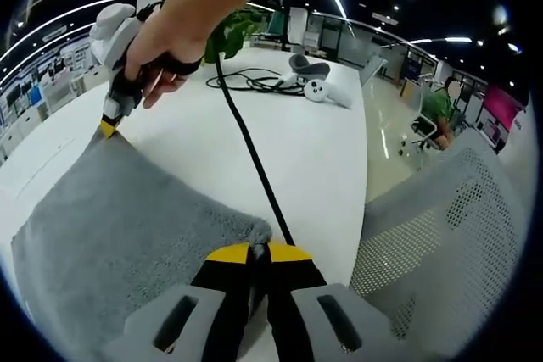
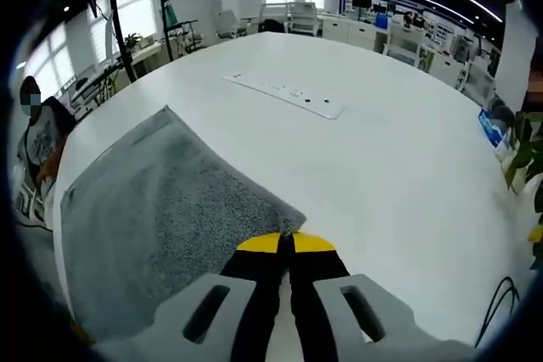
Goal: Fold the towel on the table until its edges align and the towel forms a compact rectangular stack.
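Observation:
A grey towel (image 1: pixel 119 226) lies flat on the white table (image 1: pixel 314 158). In the left gripper view my left gripper (image 1: pixel 259 252) is shut, its yellow tips pinching the towel's near right corner. A hand holds my right gripper (image 1: pixel 109 127) at the upper left of that view, its tip down on the towel's far corner. From the right gripper view the towel (image 2: pixel 161 209) spreads to the left, and the right gripper (image 2: pixel 284 243) is shut on the corner nearest to it.
A black cable (image 1: pixel 250 154) runs across the table past a cable coil and white controllers (image 1: pixel 318 89). A mesh chair back (image 1: pixel 450 226) stands close at the right. A white power strip (image 2: pixel 284 95) lies further out on the table (image 2: pixel 382 175). A plant (image 2: pixel 526 154) sits at the edge.

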Demonstrator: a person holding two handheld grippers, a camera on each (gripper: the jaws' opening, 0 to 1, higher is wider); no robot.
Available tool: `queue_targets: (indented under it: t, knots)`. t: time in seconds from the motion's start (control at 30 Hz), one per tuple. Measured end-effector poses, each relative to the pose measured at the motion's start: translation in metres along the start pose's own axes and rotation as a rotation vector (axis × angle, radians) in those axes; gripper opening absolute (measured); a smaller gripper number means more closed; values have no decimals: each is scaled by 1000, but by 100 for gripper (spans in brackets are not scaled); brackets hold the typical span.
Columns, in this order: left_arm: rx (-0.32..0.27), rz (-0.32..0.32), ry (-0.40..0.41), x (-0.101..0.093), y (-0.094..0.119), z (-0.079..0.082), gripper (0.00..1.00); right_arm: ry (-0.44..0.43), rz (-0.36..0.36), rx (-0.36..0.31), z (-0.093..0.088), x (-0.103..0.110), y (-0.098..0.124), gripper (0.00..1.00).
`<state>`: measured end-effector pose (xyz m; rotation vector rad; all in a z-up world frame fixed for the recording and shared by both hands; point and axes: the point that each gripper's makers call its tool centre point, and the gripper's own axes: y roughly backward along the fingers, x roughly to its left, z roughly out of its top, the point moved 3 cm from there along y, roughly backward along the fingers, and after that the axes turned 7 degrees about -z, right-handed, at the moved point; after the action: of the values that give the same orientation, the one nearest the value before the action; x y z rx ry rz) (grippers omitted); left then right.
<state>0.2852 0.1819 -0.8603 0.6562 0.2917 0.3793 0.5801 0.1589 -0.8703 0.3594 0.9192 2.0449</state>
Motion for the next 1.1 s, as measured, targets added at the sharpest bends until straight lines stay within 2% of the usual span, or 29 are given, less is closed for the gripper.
queue_targets:
  t: [0.47, 0.87, 1.1]
  knots:
    - [-63, 6, 3, -2, 5, 21, 5, -6, -18, -14, 8, -5, 17, 0]
    - [-106, 29, 1, 0, 17, 32, 5, -10, -35, -18, 18, -6, 27, 0]
    - [-127, 44, 1, 2, 24, 35, 5, -52, -47, -14, 23, -6, 31, 0]
